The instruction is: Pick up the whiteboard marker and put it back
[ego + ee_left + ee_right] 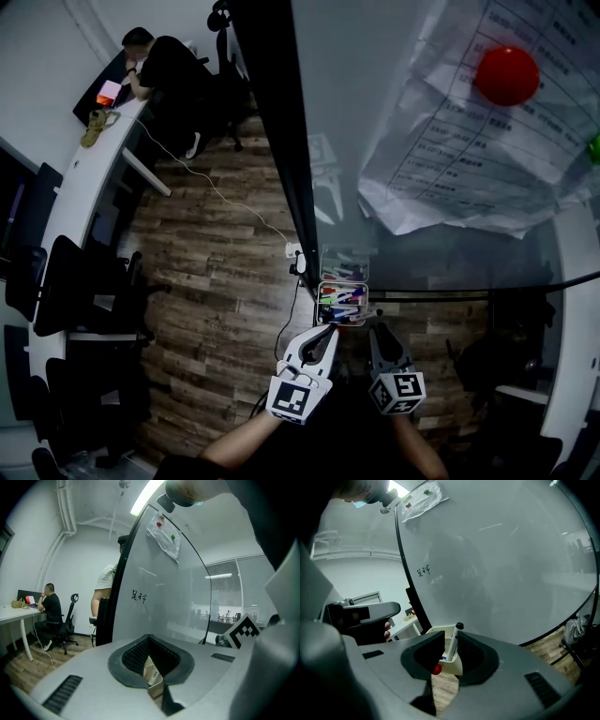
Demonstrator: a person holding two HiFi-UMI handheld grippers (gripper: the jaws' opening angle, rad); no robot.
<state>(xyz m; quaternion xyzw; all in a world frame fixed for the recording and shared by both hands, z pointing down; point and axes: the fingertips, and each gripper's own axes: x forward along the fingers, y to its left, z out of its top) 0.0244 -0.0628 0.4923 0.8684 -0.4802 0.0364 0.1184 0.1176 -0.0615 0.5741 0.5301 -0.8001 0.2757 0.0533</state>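
**Inspector:** What is on the whiteboard (375, 112)?

**Surveyor:** Paper sheets (450, 159) hang high on it, with a magnet (506, 75) on top of them. The holder (451, 665) sits at the board's lower edge.

**Inspector:** And in the holder?

**Surveyor:** The whiteboard marker (453, 644) stands upright in it, among others.

**Inspector:** Where are the grippers?

**Surveyor:** Both are just before the holder, the left gripper (328, 330) beside the right gripper (378, 330). The marker lies in line between the right one's parted jaws, clear of both.

**Inspector:** And to the left of the board?

**Surveyor:** A bench (80, 197) runs along the far left with chairs (66, 281) beside it. A person (169, 66) sits at its far end. A cable (220, 197) crosses the floor (225, 281) from the bench toward the board's foot.
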